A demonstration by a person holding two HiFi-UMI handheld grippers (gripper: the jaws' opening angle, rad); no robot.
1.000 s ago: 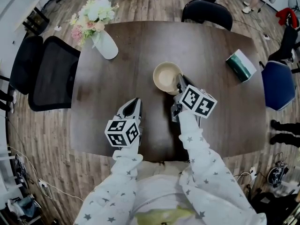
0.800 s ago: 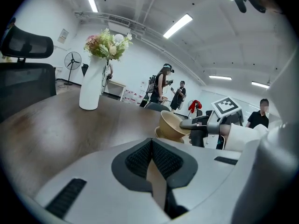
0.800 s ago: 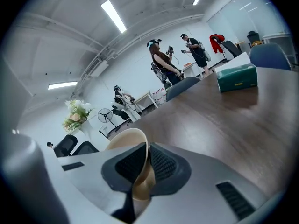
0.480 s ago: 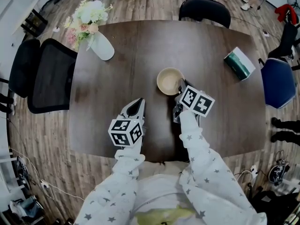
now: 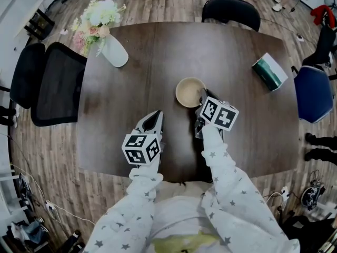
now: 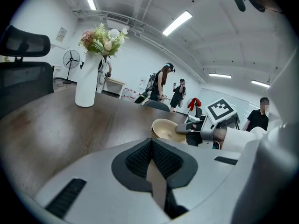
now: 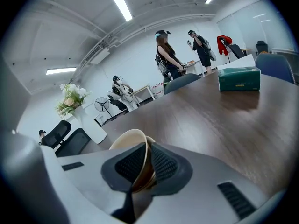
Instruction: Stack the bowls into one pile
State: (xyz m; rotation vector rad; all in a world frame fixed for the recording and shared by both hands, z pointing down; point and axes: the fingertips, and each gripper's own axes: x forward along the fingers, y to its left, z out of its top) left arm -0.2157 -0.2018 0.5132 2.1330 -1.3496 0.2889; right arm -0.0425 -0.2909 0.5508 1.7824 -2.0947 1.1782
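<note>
A pile of beige bowls [image 5: 189, 91] stands near the middle of the dark wooden table [image 5: 158, 62]. My right gripper [image 5: 202, 98] is at the pile's near right side, shut on the rim of the top bowl [image 7: 131, 146]; the bowl's wall is pinched between the two pads, and a second rim shows just behind it. My left gripper [image 5: 155, 116] hovers over the table to the left of the pile and nearer to me, shut with nothing in it. In the left gripper view the bowls [image 6: 164, 129] sit ahead to the right, with the right gripper [image 6: 189, 130] on them.
A white vase with flowers [image 5: 115, 50] stands at the table's far left, and a green tissue box [image 5: 270, 73] at the far right. Black chairs [image 5: 52, 83] [image 5: 231, 12] and a blue chair [image 5: 312, 94] ring the table. People stand in the room beyond.
My right gripper has sunk a little with the bowl still gripped by its rim. The left gripper has drifted slightly over the table. Both have hardly moved in the last half second.
</note>
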